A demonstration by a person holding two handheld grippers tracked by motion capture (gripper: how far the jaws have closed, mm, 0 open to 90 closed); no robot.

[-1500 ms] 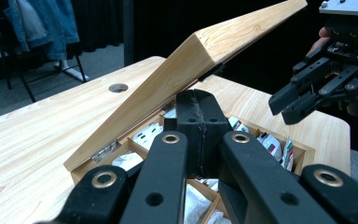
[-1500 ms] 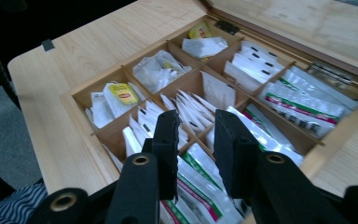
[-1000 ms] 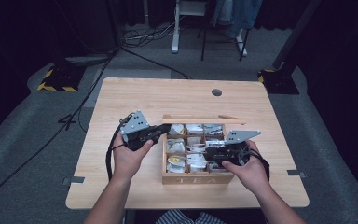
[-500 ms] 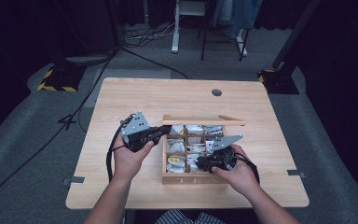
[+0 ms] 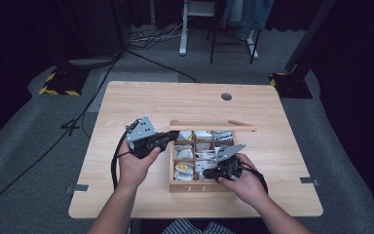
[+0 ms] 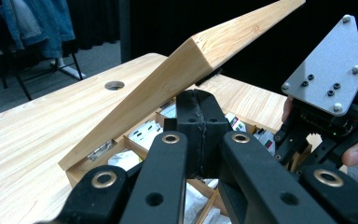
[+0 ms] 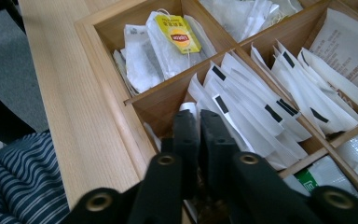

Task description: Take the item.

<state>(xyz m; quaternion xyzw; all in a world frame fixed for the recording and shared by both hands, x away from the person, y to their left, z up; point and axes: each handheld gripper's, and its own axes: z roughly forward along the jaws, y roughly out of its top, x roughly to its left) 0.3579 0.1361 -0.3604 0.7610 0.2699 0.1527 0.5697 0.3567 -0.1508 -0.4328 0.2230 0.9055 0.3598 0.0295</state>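
1. Wooden tea box (image 5: 181, 185) sits on bench (image 5: 126, 102), lid (image 5: 213, 126) raised
2. Left gripper (image 5: 171, 136) fingers clenched, at box's left edge
3. Right gripper (image 7: 198, 125) fingers nearly closed on a white sachet (image 7: 187, 107) (grip unclear) in a near compartment

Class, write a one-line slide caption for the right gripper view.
Right gripper dips shut-jawed among white sachets in an open wooden tea box.

I hold left gripper (image 5: 171, 138) level, jaws pressed together, mid-desk; right gripper (image 5: 206, 173) dips toward desk's near edge, jaws closed.
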